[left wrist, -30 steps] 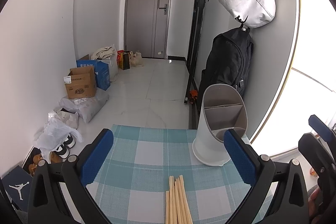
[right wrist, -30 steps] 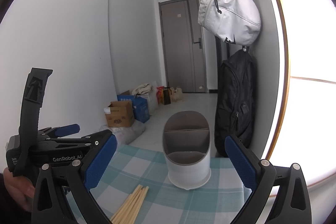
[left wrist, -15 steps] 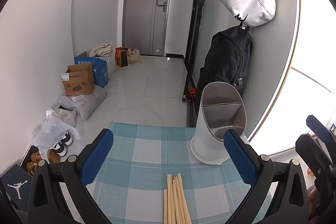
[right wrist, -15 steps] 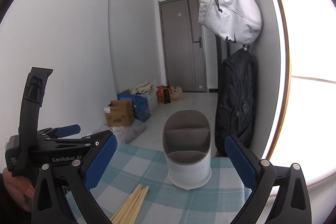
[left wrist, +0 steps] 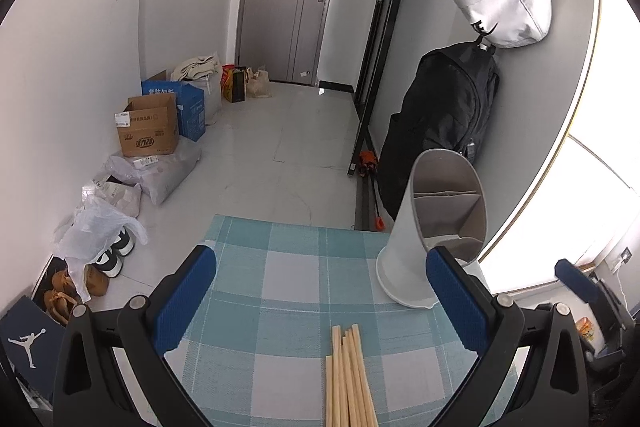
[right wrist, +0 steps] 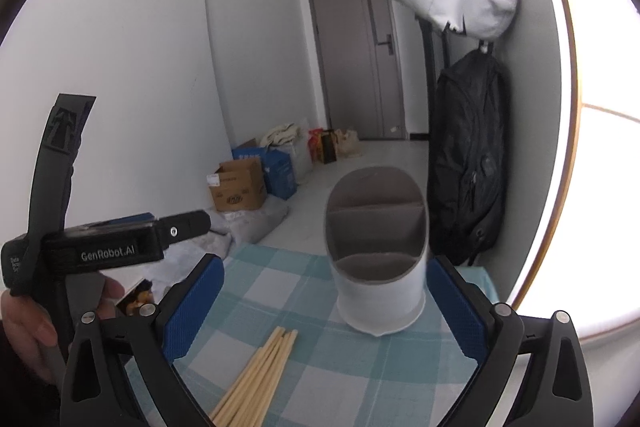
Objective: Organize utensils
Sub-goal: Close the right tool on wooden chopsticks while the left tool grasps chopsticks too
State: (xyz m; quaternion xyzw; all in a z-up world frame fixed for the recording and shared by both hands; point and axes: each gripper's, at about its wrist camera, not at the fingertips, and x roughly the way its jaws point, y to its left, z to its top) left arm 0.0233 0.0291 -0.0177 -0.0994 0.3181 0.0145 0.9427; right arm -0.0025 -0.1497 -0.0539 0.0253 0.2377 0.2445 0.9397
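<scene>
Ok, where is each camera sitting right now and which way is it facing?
Left wrist: on the left gripper, looking down over the chopsticks toward the door; own jaws open, right gripper at the edge.
Right wrist: on the right gripper, facing the utensil holder; jaws closing, nothing between; a hand holds the left gripper.
Shared: chopsticks, holder, checked cloth.

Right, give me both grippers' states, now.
Left gripper: open, holding nothing, chopsticks lying below it.
Right gripper: jaws closing, nothing between the pads yet.
</scene>
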